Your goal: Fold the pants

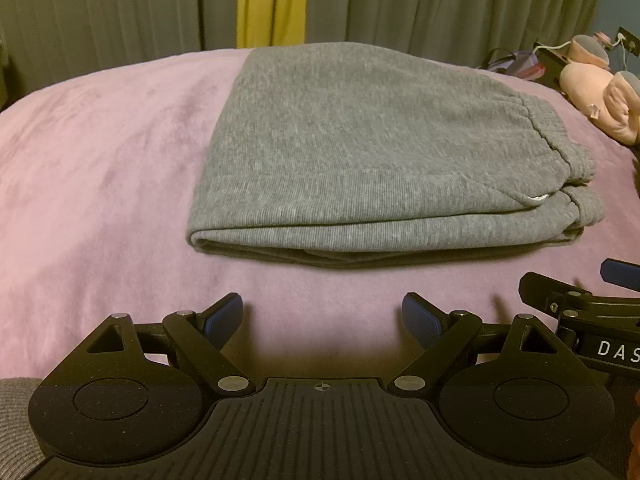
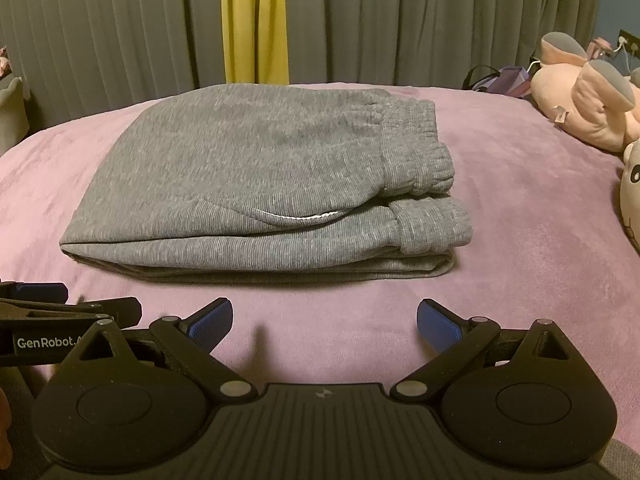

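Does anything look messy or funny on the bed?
Not really. The gray pants lie folded in a tidy stack on the pink blanket. Only a thin white edge peeks out at the pocket, and the cuffs stick out a little unevenly. Both grippers are open and empty.

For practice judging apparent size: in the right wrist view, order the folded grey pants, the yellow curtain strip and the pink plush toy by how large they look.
1. Folded grey pants, largest.
2. and 3. Yellow curtain strip and pink plush toy look alike; the frame cuts off both, so they stay unranked.
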Demonstrator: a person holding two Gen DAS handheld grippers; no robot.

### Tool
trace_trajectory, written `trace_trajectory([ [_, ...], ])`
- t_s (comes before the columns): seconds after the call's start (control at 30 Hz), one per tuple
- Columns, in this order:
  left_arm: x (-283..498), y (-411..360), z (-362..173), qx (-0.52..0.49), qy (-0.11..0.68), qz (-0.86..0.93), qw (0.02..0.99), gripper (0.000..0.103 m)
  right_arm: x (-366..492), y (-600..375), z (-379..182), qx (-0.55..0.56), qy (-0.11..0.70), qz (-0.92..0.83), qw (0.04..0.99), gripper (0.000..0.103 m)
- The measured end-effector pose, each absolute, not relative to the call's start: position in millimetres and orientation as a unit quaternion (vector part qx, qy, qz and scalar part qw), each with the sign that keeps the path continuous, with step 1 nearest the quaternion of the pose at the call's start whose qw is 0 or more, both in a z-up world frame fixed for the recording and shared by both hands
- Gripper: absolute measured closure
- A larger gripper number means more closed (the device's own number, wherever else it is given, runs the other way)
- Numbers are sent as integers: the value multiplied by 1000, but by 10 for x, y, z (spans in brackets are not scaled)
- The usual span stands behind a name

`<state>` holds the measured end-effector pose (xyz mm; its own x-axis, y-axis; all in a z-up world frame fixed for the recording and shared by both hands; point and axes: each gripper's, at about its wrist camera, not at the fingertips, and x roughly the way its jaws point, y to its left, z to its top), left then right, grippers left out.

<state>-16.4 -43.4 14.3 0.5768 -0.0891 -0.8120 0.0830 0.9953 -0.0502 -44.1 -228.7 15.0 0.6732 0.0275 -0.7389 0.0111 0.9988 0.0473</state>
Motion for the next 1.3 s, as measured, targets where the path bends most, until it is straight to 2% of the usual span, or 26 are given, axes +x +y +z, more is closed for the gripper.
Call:
trace_trajectory([
  [1.3,-173,-432,153,-4,456,-57,888,11,-456,-2299,185,24,400,2,916,4],
])
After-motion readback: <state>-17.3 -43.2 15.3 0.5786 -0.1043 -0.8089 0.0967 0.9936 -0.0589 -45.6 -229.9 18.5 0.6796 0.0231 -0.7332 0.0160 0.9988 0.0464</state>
